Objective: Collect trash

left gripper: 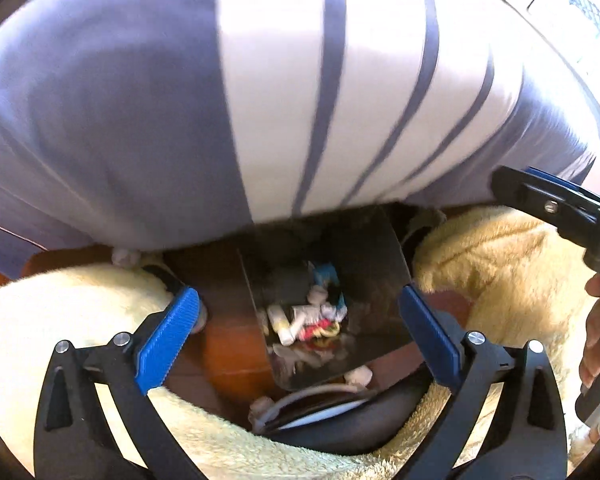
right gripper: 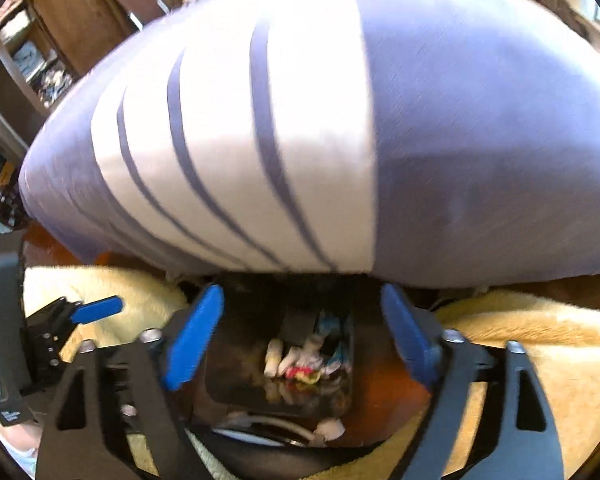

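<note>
Below both my wide-open, empty hand-held grippers, left [left gripper: 300,320] and right [right gripper: 300,336], the bin [left gripper: 372,248] holds wrappers [left gripper: 304,316]; scraps [left gripper: 358,376] at six o'clock probably remain.

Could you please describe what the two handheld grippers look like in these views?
Both the left gripper and the right gripper have matte black plastic frames with triangular cut-outs and silver screws. Their jaws carry bright blue ribbed pads. No cables or sleeves are visible.
</note>
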{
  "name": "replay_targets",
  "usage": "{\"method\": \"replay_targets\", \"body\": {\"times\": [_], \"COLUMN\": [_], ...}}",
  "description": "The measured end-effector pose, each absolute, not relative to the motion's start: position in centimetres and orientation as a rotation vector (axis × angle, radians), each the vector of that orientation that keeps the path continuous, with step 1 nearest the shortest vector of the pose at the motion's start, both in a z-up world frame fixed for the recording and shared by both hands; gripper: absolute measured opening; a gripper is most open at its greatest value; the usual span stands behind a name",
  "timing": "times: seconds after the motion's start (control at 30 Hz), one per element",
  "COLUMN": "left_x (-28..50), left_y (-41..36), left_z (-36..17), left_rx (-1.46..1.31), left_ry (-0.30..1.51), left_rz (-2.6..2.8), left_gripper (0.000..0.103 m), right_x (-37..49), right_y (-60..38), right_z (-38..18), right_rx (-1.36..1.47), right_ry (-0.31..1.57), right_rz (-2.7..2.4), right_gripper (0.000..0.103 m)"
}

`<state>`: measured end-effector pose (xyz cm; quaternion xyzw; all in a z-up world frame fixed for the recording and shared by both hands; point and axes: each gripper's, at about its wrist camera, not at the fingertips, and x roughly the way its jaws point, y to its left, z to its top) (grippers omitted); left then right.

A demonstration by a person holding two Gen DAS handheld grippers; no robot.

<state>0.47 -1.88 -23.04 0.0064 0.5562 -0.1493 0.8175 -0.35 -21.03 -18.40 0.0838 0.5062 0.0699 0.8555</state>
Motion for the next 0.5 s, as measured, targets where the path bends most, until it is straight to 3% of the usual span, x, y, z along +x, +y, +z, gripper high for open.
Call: {"method": "replay_targets", "body": {"times": [0.13, 0.5], "left_x": [0.2, -2.0], "left_y": [-0.6, 1.0], "left_z": [-19.7, -8.0], "left_rx": [-0.003, -0.021], "left_ry": [1.088, 0.750], "left_rz": [-0.289, -0.195], "left_gripper": [0.095, 0.095], "right_x": [-1.3, -4.6], "right_y": [-22.1, -22.6], "right_z": [-15.2, -6.5], "right_rx": [0.159, 0.074], "right_ry": [0.975, 0.716], "right_rz": [0.109, -0.031], "right_gripper": [0.099, 0.100]}}
